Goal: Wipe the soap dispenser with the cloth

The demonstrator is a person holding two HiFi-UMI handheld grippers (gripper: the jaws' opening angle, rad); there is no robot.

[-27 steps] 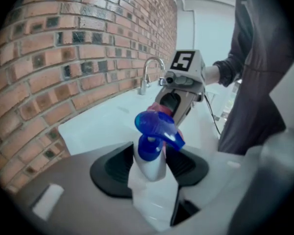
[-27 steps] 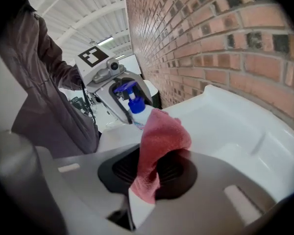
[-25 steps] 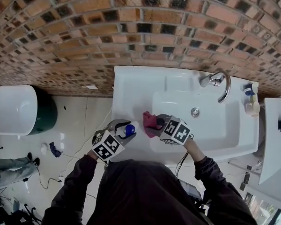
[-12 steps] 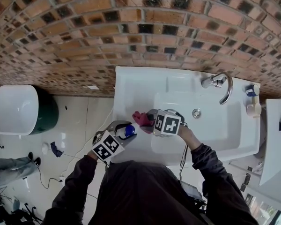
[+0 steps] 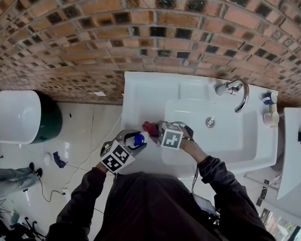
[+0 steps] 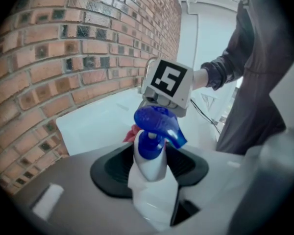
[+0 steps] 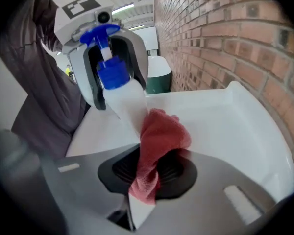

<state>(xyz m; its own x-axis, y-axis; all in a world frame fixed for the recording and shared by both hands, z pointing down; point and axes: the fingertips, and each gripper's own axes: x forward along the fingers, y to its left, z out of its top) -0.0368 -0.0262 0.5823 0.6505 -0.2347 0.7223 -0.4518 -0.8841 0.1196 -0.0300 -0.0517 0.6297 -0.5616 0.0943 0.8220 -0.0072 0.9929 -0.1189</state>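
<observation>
My left gripper (image 5: pixel 133 138) (image 6: pixel 149 168) is shut on the white soap dispenser (image 6: pixel 148 170) with a blue pump head (image 5: pixel 138 139), held over the sink's left ledge. The right gripper (image 5: pixel 153 129) (image 7: pixel 149 173) is shut on a red cloth (image 7: pixel 159 141) (image 5: pixel 149 127). In the right gripper view the cloth presses against the dispenser's white body (image 7: pixel 127 104), just below its blue cap. From the left gripper view only a bit of red cloth (image 6: pixel 132 132) shows behind the bottle, under the right gripper's marker cube.
The white sink (image 5: pixel 140 97) stands against a brick wall, with a chrome tap (image 5: pixel 236 92) at the back right and a drain (image 5: pixel 209 121) in the basin. Small bottles (image 5: pixel 269 107) sit at its right end. A white and dark green bin (image 5: pixel 20 117) stands on the floor to the left.
The right gripper has moved left and down with the cloth, from beside the basin's edge onto the dispenser, rolling as it went. The left gripper and dispenser stayed put.
</observation>
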